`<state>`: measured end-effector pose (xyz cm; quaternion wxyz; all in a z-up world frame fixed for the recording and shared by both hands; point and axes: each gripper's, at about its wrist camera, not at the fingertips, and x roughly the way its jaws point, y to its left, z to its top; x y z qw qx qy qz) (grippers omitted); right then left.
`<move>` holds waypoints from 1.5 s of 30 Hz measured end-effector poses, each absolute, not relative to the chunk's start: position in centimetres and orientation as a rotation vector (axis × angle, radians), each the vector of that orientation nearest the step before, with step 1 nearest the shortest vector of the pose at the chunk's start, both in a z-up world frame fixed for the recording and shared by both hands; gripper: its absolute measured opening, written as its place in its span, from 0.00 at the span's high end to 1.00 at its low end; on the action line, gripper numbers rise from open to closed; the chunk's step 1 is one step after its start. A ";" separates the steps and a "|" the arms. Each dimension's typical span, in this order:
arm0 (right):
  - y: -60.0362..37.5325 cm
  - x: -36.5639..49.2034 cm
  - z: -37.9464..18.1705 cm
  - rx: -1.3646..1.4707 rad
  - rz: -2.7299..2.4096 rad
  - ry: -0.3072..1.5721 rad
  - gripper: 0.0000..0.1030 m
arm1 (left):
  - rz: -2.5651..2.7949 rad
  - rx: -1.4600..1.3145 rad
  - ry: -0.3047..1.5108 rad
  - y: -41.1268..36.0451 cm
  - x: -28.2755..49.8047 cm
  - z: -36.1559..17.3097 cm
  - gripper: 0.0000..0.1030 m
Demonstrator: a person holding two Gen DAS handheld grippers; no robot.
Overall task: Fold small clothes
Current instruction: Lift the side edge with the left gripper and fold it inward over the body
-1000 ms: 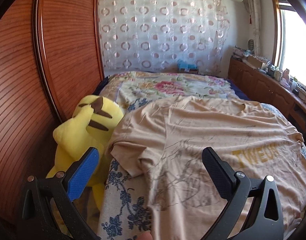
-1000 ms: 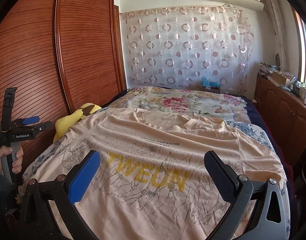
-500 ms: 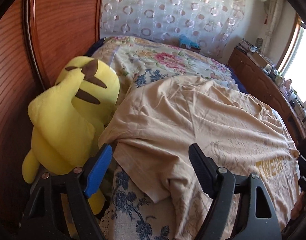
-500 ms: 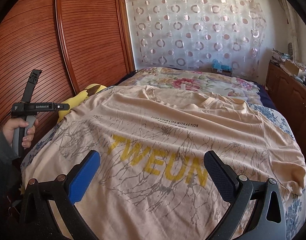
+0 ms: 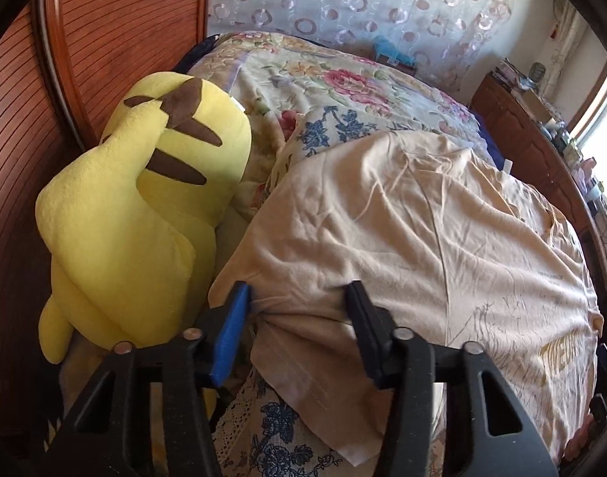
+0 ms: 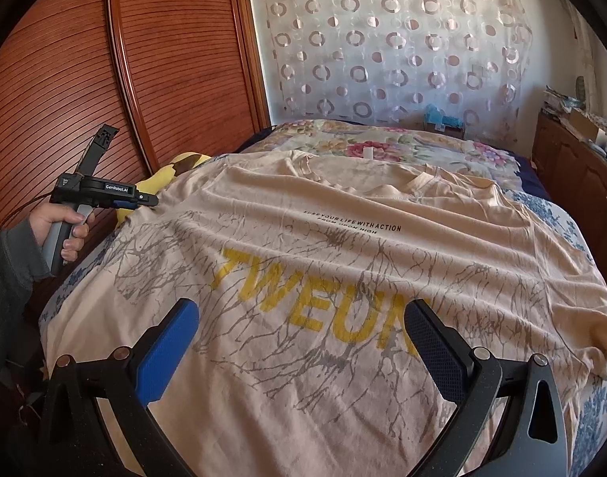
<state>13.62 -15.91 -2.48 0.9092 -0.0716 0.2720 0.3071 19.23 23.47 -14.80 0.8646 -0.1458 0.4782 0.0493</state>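
A beige T-shirt [image 6: 343,246] with yellow "TWEUN" lettering lies spread face up on the bed; it also shows in the left wrist view [image 5: 403,214]. My left gripper [image 5: 297,298] is at the shirt's left sleeve [image 5: 311,342]. Its jaws stand partly open around bunched sleeve fabric, closing in but with a gap left. It also shows in the right wrist view [image 6: 154,200], held by a hand at the shirt's left edge. My right gripper [image 6: 299,318] is open and empty, low over the shirt's lower front.
A yellow plush toy [image 5: 144,206] lies between the shirt and the wooden wardrobe [image 6: 105,79] on the left. A floral bedspread [image 5: 323,79] covers the bed [image 6: 565,214]. A wooden cabinet [image 6: 573,167] with clutter runs along the right. A curtain [image 6: 383,39] hangs behind.
My left gripper has moved forward and down to the left sleeve, and its jaws have narrowed around the fabric. My right gripper has dropped lower and closer to the shirt front.
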 end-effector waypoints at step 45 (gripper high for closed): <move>-14.9 13.9 -1.2 -0.158 0.653 0.540 0.08 | -0.078 0.004 0.905 15.0 14.0 -12.8 0.22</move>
